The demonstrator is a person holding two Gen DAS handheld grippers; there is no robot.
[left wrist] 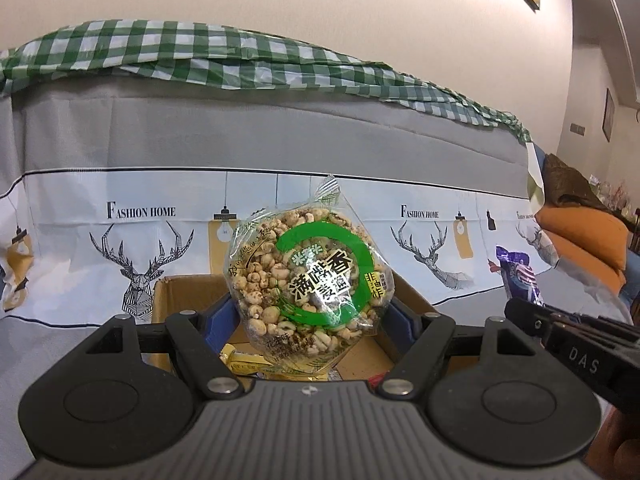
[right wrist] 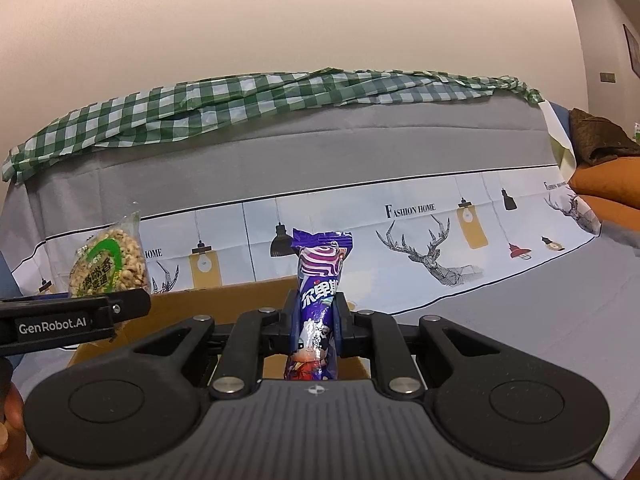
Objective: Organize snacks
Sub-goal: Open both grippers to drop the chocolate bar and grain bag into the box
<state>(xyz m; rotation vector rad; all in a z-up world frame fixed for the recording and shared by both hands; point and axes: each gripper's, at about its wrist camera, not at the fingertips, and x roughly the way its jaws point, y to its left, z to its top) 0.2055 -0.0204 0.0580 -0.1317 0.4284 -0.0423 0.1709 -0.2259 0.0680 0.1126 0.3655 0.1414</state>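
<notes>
The cardboard box [left wrist: 188, 300] sits low in the left wrist view, its open mouth from about 9 o'clock round to 3 o'clock of the left gripper [left wrist: 310, 312]; in the right wrist view the same box [right wrist: 224, 300] lies just beyond the right gripper [right wrist: 316, 320]. It is plain brown corrugated board, stiff-walled, resting on a soft printed cloth [left wrist: 120, 240] with deer drawings. Both snacks hang above it, so the chief risk is, I judge, a drop outside the box: release from too high or off centre and a packet could glance off the rim onto the cloth.

The round puffed-grain cake [left wrist: 308, 276] is a thick disc in clear, crinkly film with a green ring label. The left gripper grasps it across its width with the fingers spread wide; slick film and a brittle cake could slip or crumble if squeezed harder.

The purple packet [right wrist: 320, 296], narrow and glossy, stands upright at 12 o'clock of the right gripper, whose fingers are clenched tight on its middle. Pinched so thinly, it may pivot or crush.

Yellow wrappers [left wrist: 244, 360] already lie inside the box at 6 o'clock of the cake.
</notes>
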